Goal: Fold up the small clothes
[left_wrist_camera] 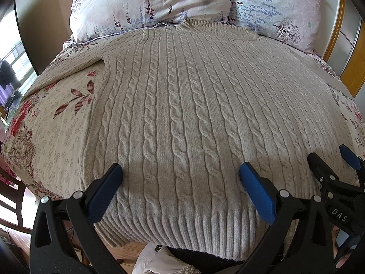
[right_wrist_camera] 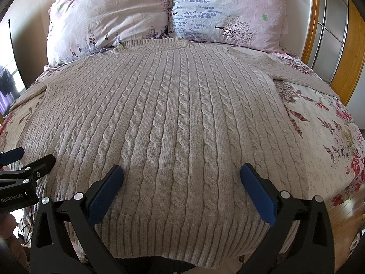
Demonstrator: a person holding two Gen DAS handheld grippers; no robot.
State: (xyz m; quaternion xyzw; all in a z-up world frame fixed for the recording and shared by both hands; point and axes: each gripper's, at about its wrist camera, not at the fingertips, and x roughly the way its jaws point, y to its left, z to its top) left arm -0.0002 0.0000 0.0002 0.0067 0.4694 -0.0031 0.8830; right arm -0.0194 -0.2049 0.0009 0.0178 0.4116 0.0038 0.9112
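A beige cable-knit sweater (left_wrist_camera: 182, 105) (right_wrist_camera: 173, 123) lies flat on the bed, collar toward the pillows, ribbed hem at the near edge, sleeves spread to both sides. My left gripper (left_wrist_camera: 180, 171) hovers open over the hem's left part, blue pads wide apart with nothing between them. My right gripper (right_wrist_camera: 182, 171) is open in the same way over the hem's right part. Each gripper shows in the other's view: the right gripper (left_wrist_camera: 330, 159) at the right edge, the left gripper (right_wrist_camera: 34, 157) at the left edge.
A floral bedspread (left_wrist_camera: 57, 123) (right_wrist_camera: 324, 137) covers the bed. Two pillows (left_wrist_camera: 141, 4) (right_wrist_camera: 228, 11) lean at the head. A wooden-framed door (right_wrist_camera: 330, 34) stands at the right. Wooden floor (right_wrist_camera: 342, 217) and a dark garment (left_wrist_camera: 200, 258) lie below the hem.
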